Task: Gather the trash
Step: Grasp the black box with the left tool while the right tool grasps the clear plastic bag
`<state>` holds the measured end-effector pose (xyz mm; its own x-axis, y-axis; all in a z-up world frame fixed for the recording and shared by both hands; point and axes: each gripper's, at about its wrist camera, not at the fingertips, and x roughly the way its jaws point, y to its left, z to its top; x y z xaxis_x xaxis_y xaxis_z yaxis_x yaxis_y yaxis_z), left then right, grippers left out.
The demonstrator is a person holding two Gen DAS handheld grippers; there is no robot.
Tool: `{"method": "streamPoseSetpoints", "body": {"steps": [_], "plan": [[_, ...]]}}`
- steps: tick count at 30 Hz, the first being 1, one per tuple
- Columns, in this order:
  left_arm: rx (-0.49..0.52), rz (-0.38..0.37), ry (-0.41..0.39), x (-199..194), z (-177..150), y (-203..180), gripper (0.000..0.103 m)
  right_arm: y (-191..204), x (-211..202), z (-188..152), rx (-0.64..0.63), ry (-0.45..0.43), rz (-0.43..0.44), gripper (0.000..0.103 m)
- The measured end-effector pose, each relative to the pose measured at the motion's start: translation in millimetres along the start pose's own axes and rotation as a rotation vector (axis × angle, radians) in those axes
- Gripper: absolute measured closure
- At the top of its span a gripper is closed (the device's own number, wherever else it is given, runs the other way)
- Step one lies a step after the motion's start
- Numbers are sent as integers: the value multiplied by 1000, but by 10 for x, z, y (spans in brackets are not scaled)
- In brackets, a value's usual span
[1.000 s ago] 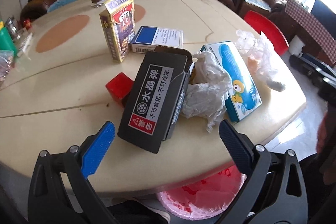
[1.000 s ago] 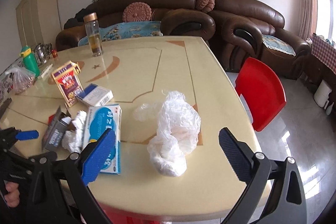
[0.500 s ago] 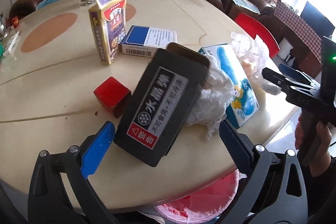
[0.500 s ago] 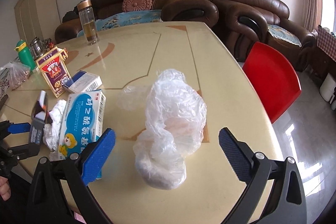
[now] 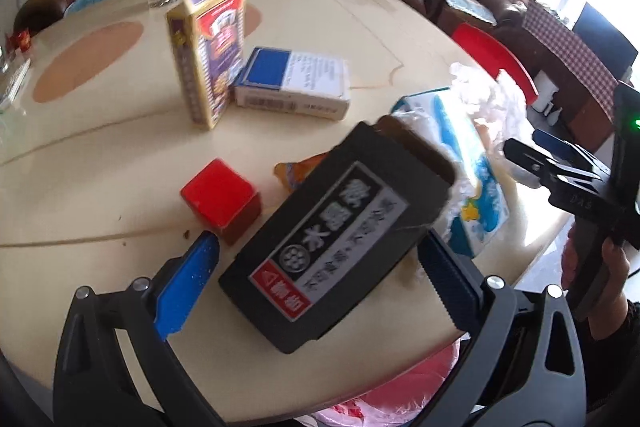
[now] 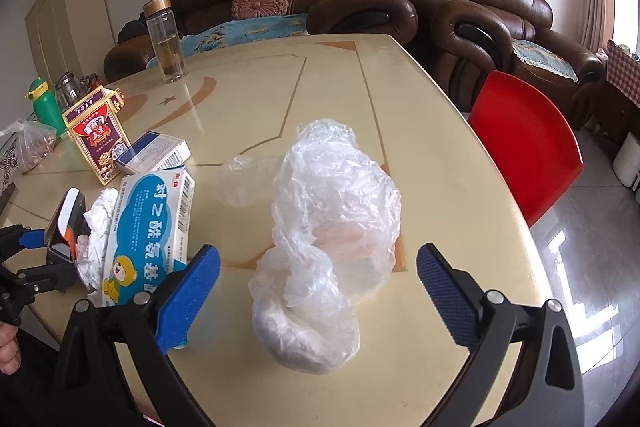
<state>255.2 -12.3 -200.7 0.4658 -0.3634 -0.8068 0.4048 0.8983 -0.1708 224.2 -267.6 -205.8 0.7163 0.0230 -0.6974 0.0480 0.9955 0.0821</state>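
Note:
A black carton (image 5: 340, 227) with a red warning label lies tilted between the fingers of my left gripper (image 5: 316, 283), which is open around it. Behind it are an orange wrapper (image 5: 296, 171), crumpled white tissue (image 6: 96, 227) and a blue-and-white medicine box (image 5: 468, 155). In the right wrist view a crumpled clear plastic bag (image 6: 332, 211) sits on the table (image 6: 320, 75). My right gripper (image 6: 318, 283) is open just in front of the bag, which reaches in between the fingertips. The right gripper (image 5: 532, 163) also shows at the left wrist view's right edge, held by a hand.
A red cube (image 5: 220, 195), an upright gold-and-purple box (image 5: 208, 43), a blue-and-white pack (image 5: 292, 83) and a glass bottle (image 6: 166, 39) stand on the table. A pink-lined bin (image 5: 380, 399) sits below the near edge. A red chair (image 6: 524, 155) is at the right.
My left gripper has moved forward so the black carton now lies between its fingers, and the orange wrapper shows behind it. My right gripper has closed in on the plastic bag.

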Motion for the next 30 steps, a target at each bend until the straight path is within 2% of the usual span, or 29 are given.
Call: {"method": "streamPoseSetpoints", "body": {"steps": [7,10,13,15,18,20,22,30], "plan": [[87,-27,30,122,36,-173,6,-27,89,29,-1,-13,15,6],[106,-67,64,189,85,-186,6,-35,126,28,-3,-13,0,8],[128,-79,66,204,84,-187,6,-17,161,25,-15,-7,-23,23],[121,-71,56,194,63,-168,6,-9,191,22,-17,4,-30,37],[97,-44,42,163,17,-169,6,-27,199,9,-19,0,-44,43],[66,-46,24,118,3,-143,8,-23,196,5,-19,-3,-63,46],[45,-67,8,88,-16,-118,14,-28,191,0,-20,-7,-76,47],[50,-46,-1,8,-100,-124,31,-35,194,-14,-12,-5,-87,50]]}}
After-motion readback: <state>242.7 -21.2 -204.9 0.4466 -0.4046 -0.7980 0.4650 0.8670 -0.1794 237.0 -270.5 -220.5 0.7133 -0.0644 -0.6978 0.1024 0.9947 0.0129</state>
